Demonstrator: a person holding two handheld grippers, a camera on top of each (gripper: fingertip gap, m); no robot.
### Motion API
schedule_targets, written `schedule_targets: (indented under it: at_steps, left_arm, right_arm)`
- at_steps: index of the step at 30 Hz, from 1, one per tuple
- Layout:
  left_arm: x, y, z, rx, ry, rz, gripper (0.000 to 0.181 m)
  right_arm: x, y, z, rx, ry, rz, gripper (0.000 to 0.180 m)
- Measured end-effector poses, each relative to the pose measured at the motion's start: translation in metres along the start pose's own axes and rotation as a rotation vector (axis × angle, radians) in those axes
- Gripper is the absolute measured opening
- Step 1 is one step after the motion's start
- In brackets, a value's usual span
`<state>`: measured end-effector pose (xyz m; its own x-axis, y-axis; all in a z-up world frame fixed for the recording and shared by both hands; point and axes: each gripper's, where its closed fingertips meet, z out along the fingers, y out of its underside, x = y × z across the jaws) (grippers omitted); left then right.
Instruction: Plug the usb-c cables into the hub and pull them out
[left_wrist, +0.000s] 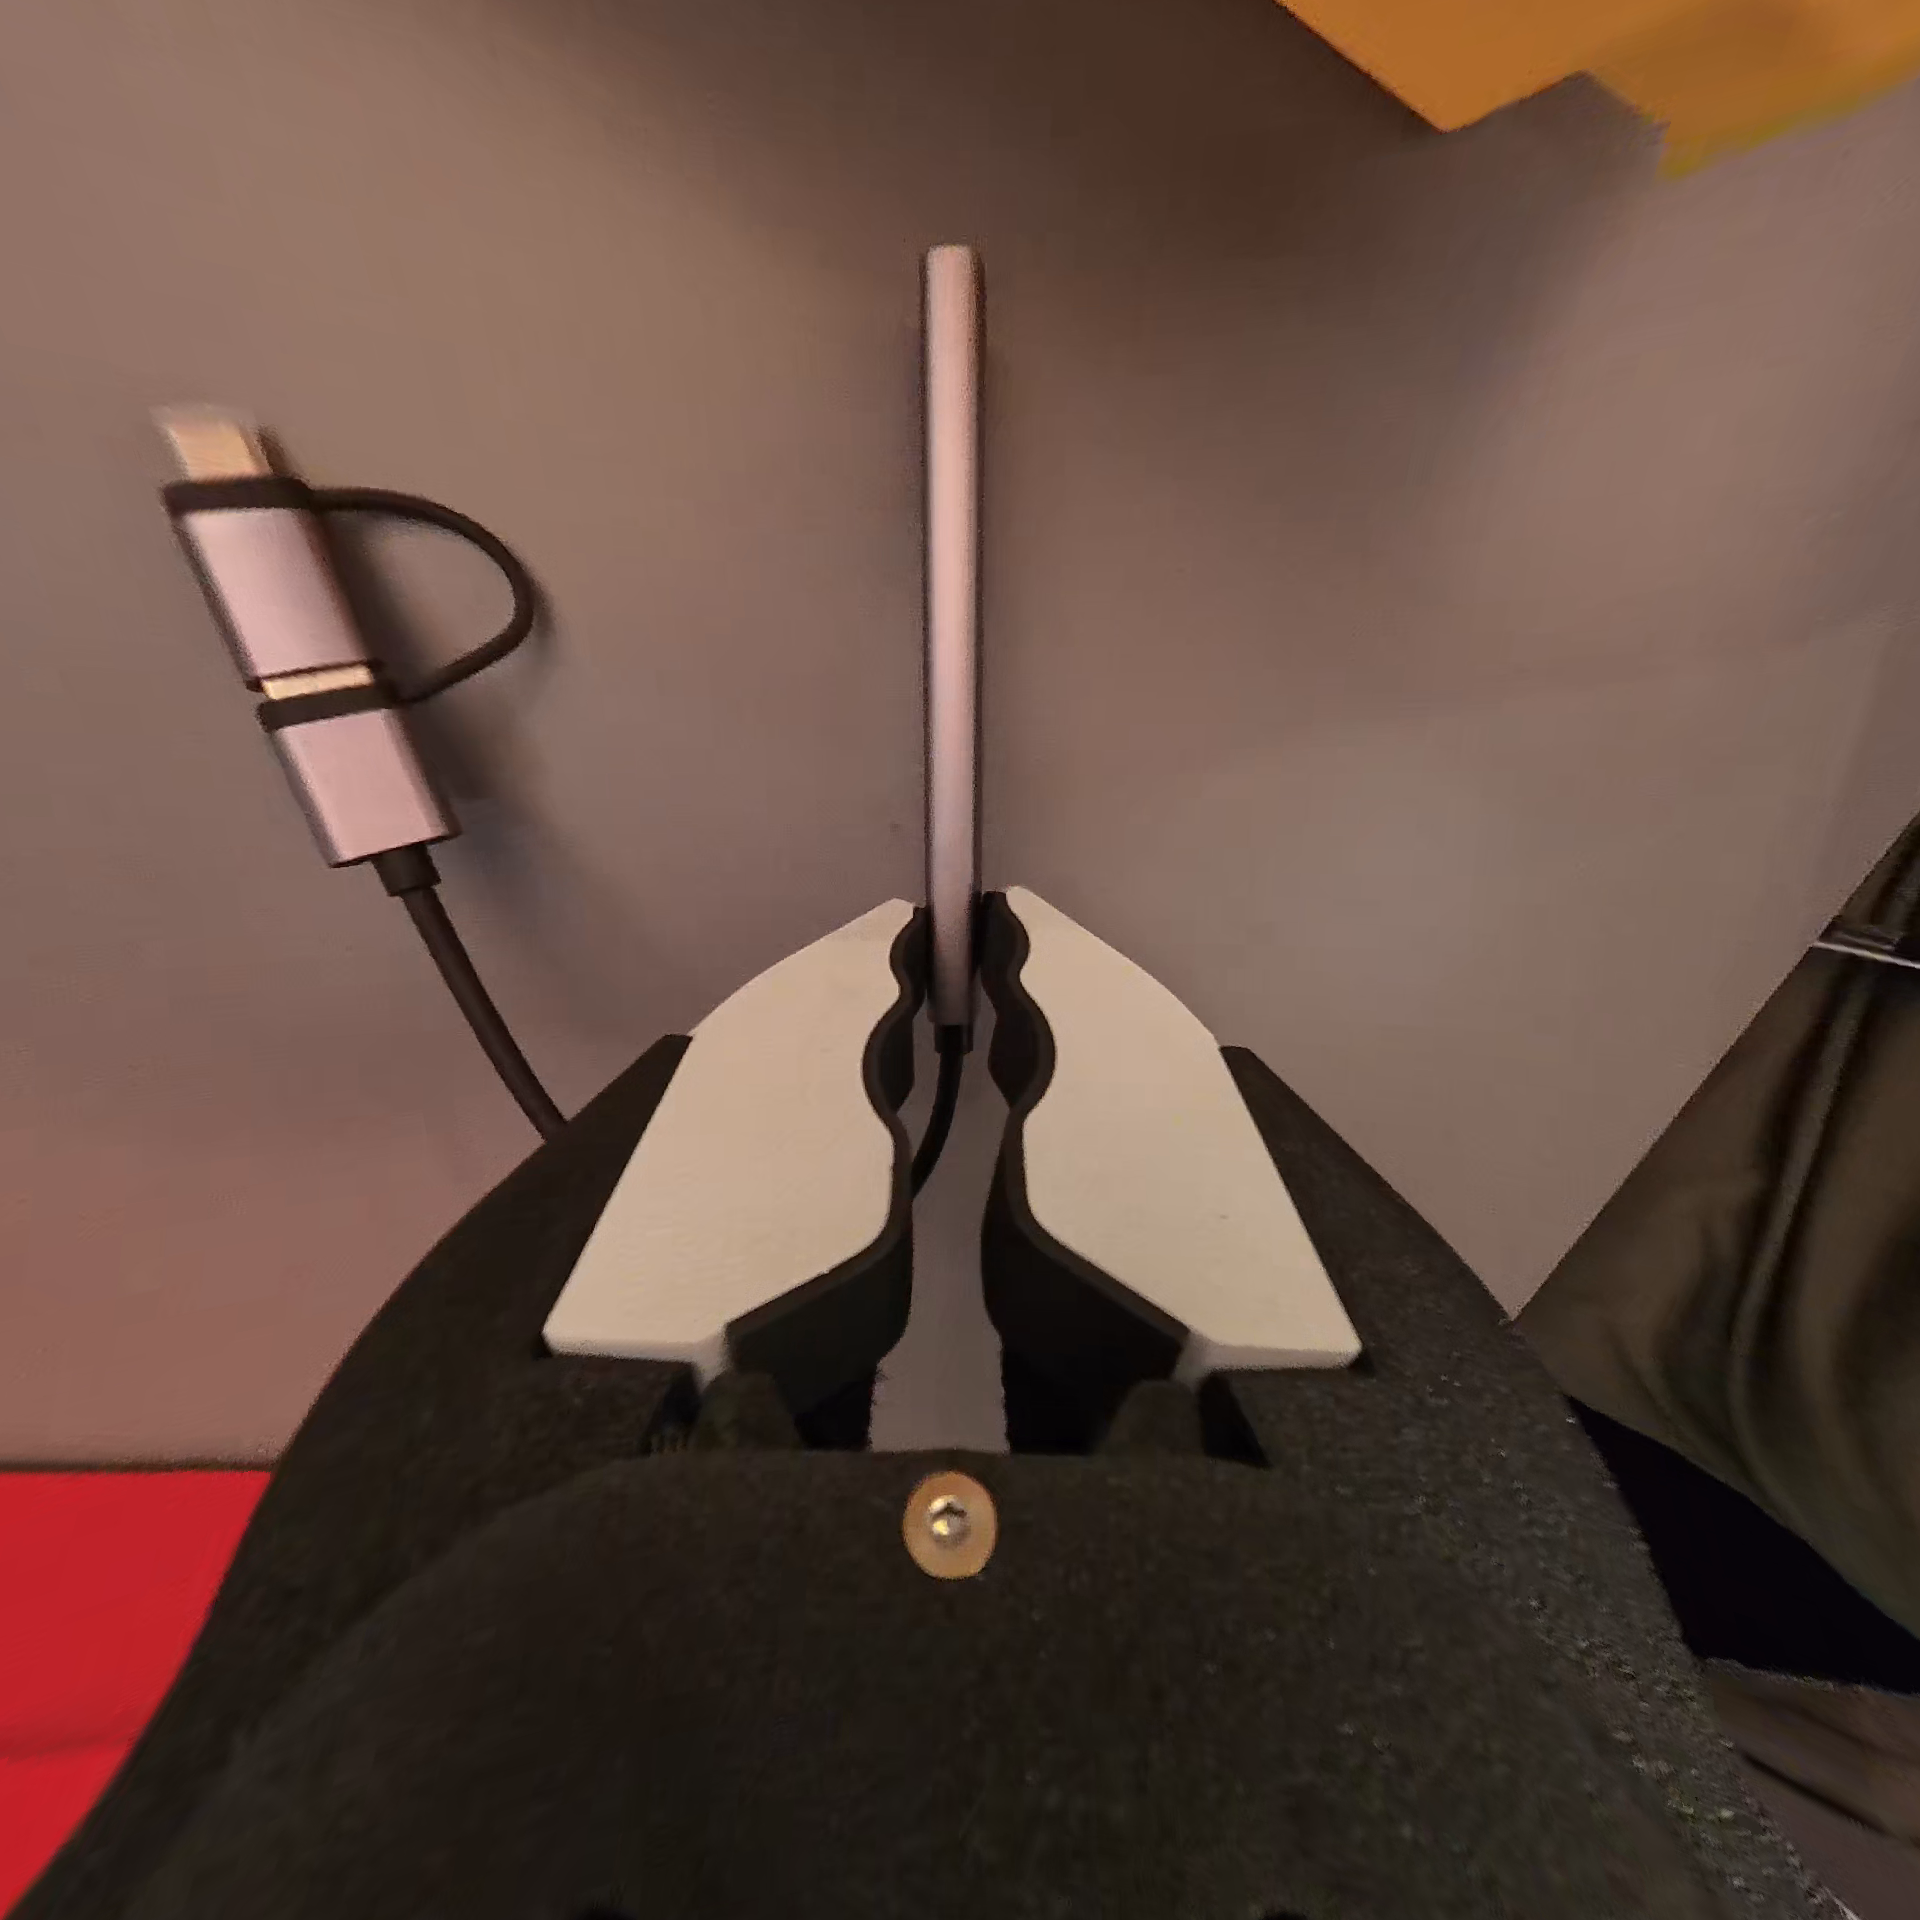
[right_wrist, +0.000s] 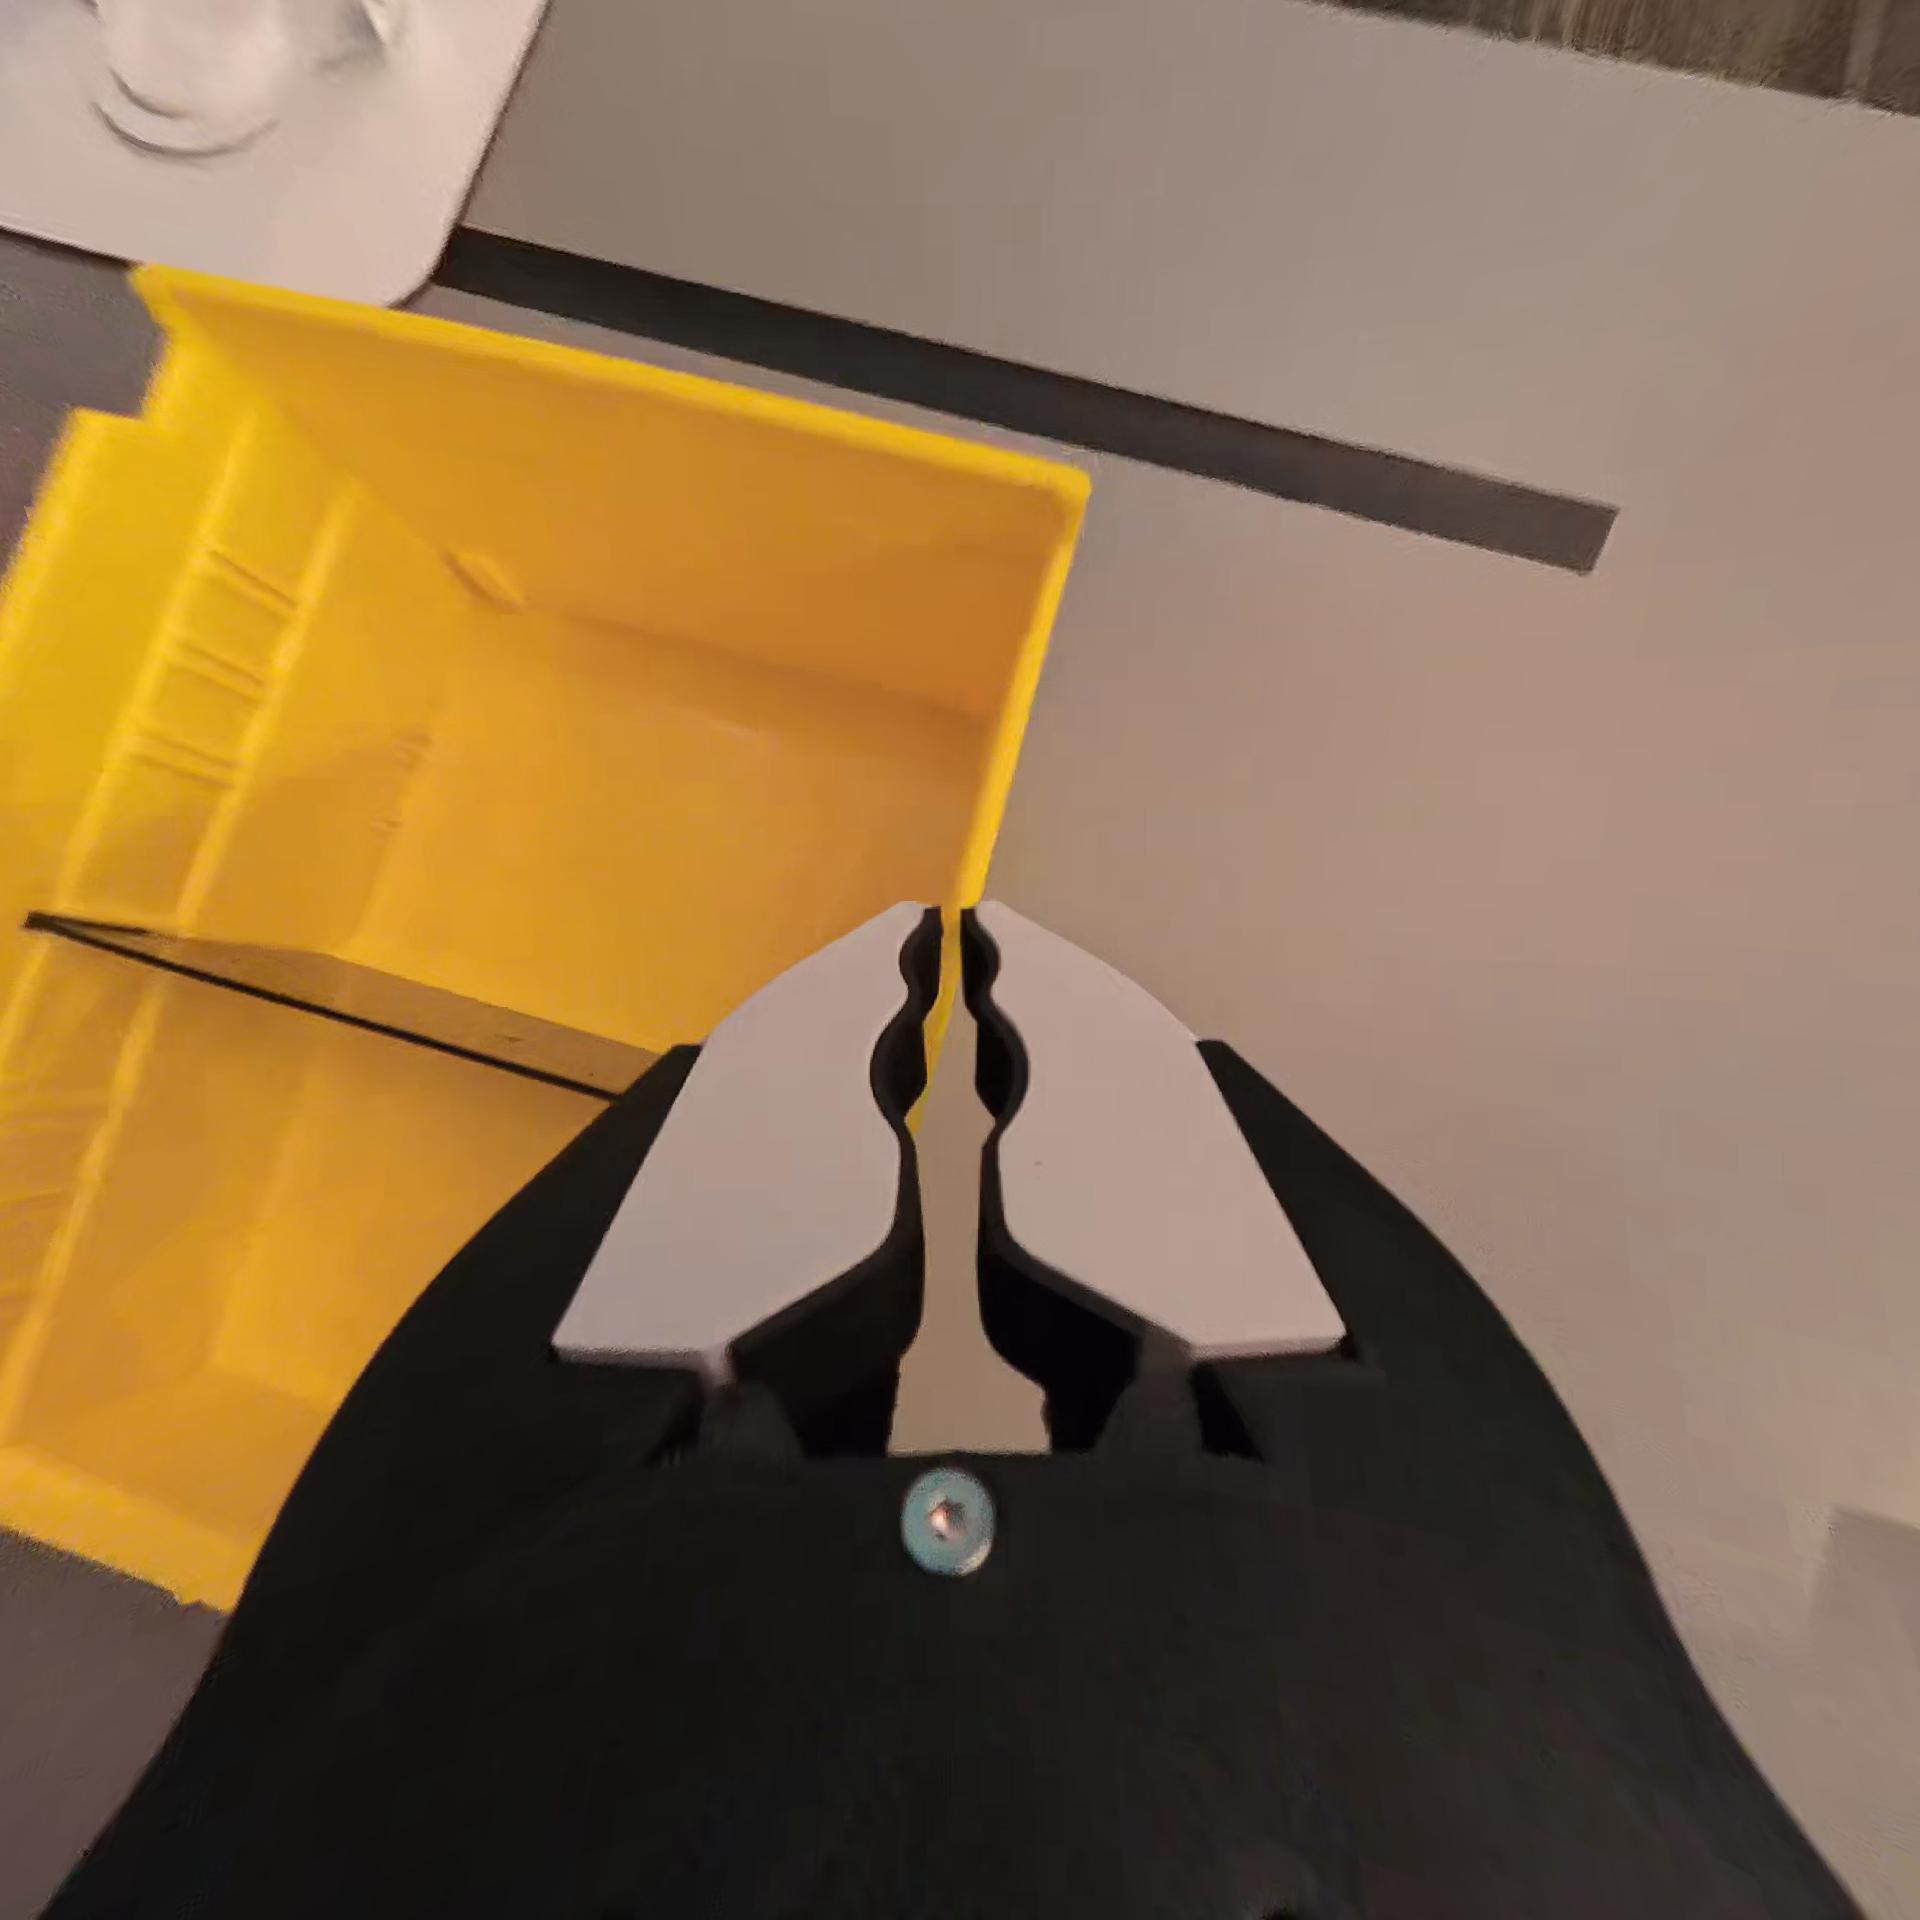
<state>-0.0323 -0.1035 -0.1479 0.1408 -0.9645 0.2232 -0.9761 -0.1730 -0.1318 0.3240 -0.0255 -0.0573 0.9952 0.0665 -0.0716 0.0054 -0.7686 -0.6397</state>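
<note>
Hub (left_wrist: 952, 582) sits edge-on, pinched in my left gripper (left_wrist: 954, 914) above the desk (left_wrist: 1455, 623), its own plug (left_wrist: 312, 644) dangling left, while my right gripper (right_wrist: 950, 914), jaws nearly together on nothing beside the yellow bin (right_wrist: 665, 644), must next find a cable.

Grey table (right_wrist: 1455, 935) carries yellow bin (right_wrist: 623, 582) (open-topped).

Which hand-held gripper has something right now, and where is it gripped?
The left hand-held gripper clamps the grey hub edge-on at its cable end. The right hand-held gripper is nearly closed and holds nothing.
</note>
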Motion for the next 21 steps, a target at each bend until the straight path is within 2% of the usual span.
schedule_targets:
  at_steps: [3, 7, 9, 10, 11, 13, 17, 21]
  left_arm:
    - [-0.004, -0.010, 0.001, -0.015, 0.067, -0.029, 0.009]
    - [-0.009, -0.018, 0.004, -0.058, 0.178, -0.067, 0.009]
    - [-0.016, -0.021, 0.008, -0.081, 0.178, -0.061, 0.009]
    - [-0.018, -0.024, 0.009, -0.071, 0.175, -0.042, 0.009]
    - [-0.019, -0.029, 0.009, -0.054, 0.173, -0.027, 0.009]
    - [-0.024, -0.035, 0.008, -0.030, 0.128, 0.005, 0.011]
    - [-0.039, -0.044, 0.001, 0.034, -0.063, 0.089, 0.032]
    - [-0.041, -0.054, -0.013, 0.159, -0.235, 0.171, 0.031]
  right_arm:
    - [0.000, 0.001, 0.000, -0.027, 0.036, -0.011, 0.007]
    - [0.002, 0.016, 0.001, -0.127, 0.057, 0.010, 0.026]
    - [0.003, 0.025, 0.006, -0.178, 0.049, 0.016, 0.021]
    - [-0.004, 0.025, 0.009, -0.181, -0.007, 0.036, 0.009]
    - [-0.003, 0.025, 0.009, -0.186, -0.021, 0.073, 0.008]
    - [-0.003, 0.027, 0.008, -0.201, -0.049, 0.131, 0.007]
    - [0.007, 0.035, 0.001, -0.214, -0.073, 0.216, 0.007]
    - [0.031, 0.042, -0.007, -0.187, -0.043, 0.303, 0.006]
